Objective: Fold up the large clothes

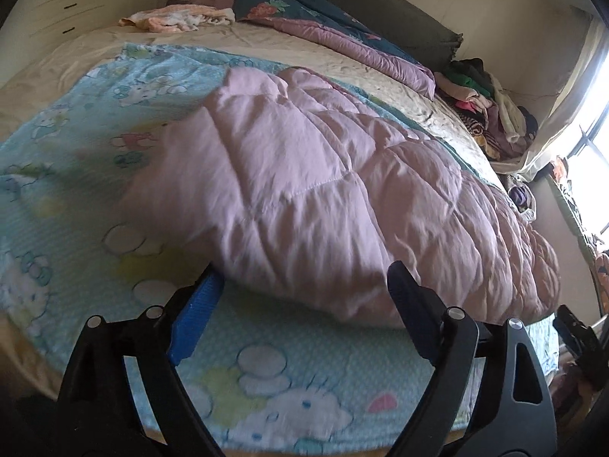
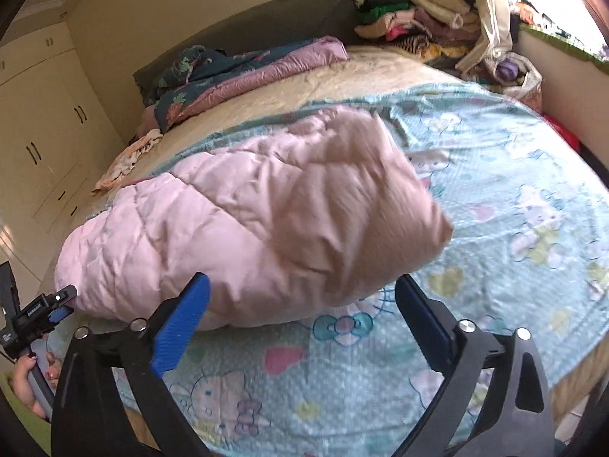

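I see a puffy pink quilted jacket (image 1: 327, 205), stitched in diamond panels, lying folded on a pale blue cartoon-print blanket (image 1: 68, 198) over the bed. My left gripper (image 1: 304, 285) and right gripper (image 2: 304, 293) both gape wide, holding nothing.

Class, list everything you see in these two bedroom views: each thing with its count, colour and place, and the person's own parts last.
Quilted jacket: one, pale pink, folded, lying on the cartoon blanket.
Cartoon blanket: one, light blue, spread over the bed's near part.
Bed sheet: one, cream, beyond the blanket.
Floral quilt: one, dark teal and mauve, bunched at the headboard.
Clothes pile: one, mixed colours, far corner by the window.
Wardrobe: one, cream, beside the bed.
Left tool: one, black and blue, open, before the jacket.
Right tool: one, same colours, open.
Hand: one, holding the left tool's handle.
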A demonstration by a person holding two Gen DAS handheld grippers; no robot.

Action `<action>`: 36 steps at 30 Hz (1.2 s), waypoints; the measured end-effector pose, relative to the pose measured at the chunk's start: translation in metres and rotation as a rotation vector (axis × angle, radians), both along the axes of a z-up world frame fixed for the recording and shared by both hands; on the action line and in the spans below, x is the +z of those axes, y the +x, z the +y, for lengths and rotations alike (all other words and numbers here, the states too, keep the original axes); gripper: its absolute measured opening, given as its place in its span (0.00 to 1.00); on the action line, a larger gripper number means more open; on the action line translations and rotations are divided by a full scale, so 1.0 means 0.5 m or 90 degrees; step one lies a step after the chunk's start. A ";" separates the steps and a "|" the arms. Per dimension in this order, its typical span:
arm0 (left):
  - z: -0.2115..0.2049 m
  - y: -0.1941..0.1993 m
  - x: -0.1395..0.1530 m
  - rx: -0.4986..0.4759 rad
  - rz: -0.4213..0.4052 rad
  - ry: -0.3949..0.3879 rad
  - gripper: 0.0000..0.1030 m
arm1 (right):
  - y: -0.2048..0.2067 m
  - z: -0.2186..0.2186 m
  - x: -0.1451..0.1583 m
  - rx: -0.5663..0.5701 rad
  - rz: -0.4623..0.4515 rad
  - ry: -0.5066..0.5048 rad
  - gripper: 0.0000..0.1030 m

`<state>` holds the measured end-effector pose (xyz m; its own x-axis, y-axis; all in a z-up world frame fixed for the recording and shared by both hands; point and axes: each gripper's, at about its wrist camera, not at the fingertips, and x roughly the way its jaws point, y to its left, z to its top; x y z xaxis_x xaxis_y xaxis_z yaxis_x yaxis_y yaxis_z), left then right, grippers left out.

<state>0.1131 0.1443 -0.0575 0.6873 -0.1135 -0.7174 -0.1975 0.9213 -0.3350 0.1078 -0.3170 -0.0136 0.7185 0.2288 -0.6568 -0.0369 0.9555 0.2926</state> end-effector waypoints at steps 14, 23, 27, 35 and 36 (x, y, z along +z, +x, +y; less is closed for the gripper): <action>-0.060 -0.140 0.101 -0.034 -0.084 0.064 0.91 | -0.188 0.093 0.130 0.056 -0.108 -0.077 0.96; -0.143 -0.202 0.090 -0.088 -0.101 0.124 0.91 | -0.263 0.146 0.099 0.071 -0.106 -0.103 0.96; -0.178 -0.223 0.084 -0.114 -0.112 0.123 0.91 | -0.282 0.160 0.095 0.066 -0.117 -0.118 0.96; -0.208 -0.235 0.088 -0.136 -0.128 0.131 0.91 | -0.290 0.180 0.089 0.082 -0.122 -0.124 0.96; -0.209 -0.235 0.088 -0.137 -0.129 0.129 0.91 | -0.290 0.180 0.089 0.082 -0.124 -0.123 0.96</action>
